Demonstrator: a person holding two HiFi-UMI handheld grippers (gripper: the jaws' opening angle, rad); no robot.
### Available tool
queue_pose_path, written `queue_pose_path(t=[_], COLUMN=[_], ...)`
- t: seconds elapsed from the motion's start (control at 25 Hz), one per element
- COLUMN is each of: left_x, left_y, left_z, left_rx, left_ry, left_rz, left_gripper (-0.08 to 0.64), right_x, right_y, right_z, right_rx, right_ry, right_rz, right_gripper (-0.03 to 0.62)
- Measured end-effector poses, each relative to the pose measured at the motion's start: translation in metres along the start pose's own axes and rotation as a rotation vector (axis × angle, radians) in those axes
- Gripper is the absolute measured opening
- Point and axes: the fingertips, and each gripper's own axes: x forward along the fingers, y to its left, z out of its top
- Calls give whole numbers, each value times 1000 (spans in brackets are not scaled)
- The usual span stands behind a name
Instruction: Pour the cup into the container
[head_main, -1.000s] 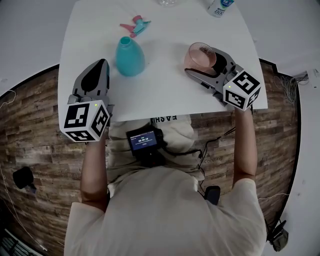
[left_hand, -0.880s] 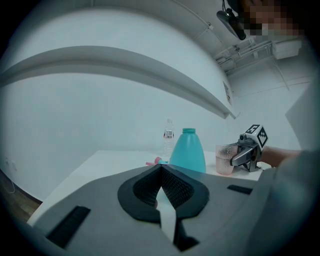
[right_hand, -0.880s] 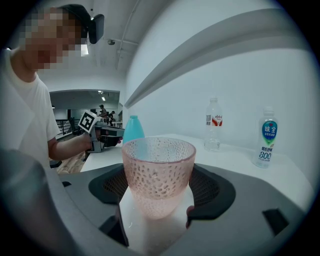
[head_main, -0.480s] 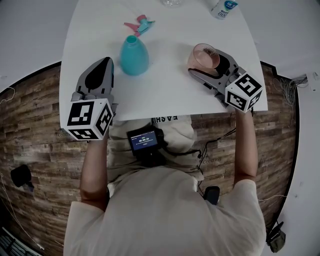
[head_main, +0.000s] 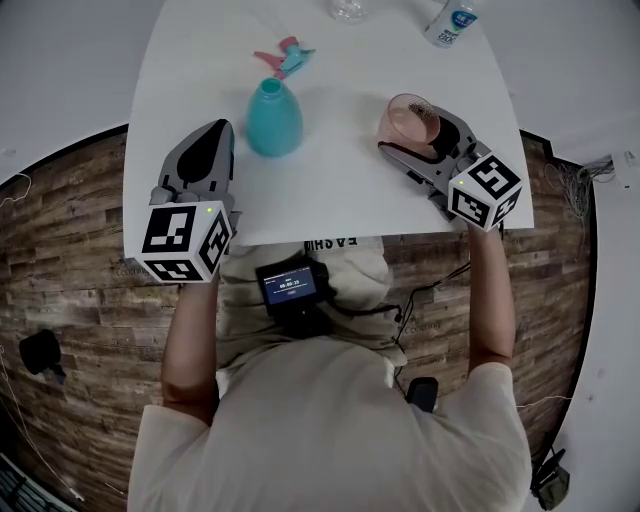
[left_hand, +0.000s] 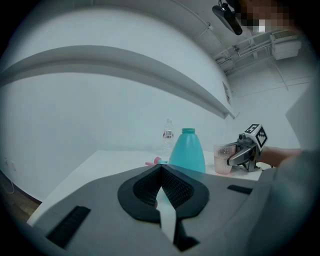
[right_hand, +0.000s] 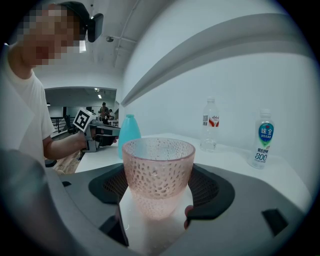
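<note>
Right claw clamped on the pink cup, which stands upright at the table's right side. Left claw jaws together, empty, near left. Teal bottle stands between them, untouched.

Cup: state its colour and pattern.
The cup is see-through pink, dimpled all over; clearest in the right gripper view.
</note>
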Motion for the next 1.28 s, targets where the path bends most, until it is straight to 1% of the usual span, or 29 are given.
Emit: queue_pose_path(t=[0.2,0.44,1.28], left_x=[0,-2,0], left_y=[0,1,0], left_z=[0,-1,0], left_rx=[2,2,2], left_ry=[0,-1,1], left_rz=[0,-1,0], left_gripper=[11,10,10], right_x=[-1,-4,-9], right_y=[1,7,13], right_z=[4,11,48], right_rx=[-2,-30,-121], right_ry=[0,6,74], right_rz=[-6,-13,-32], right_gripper=[368,368,367])
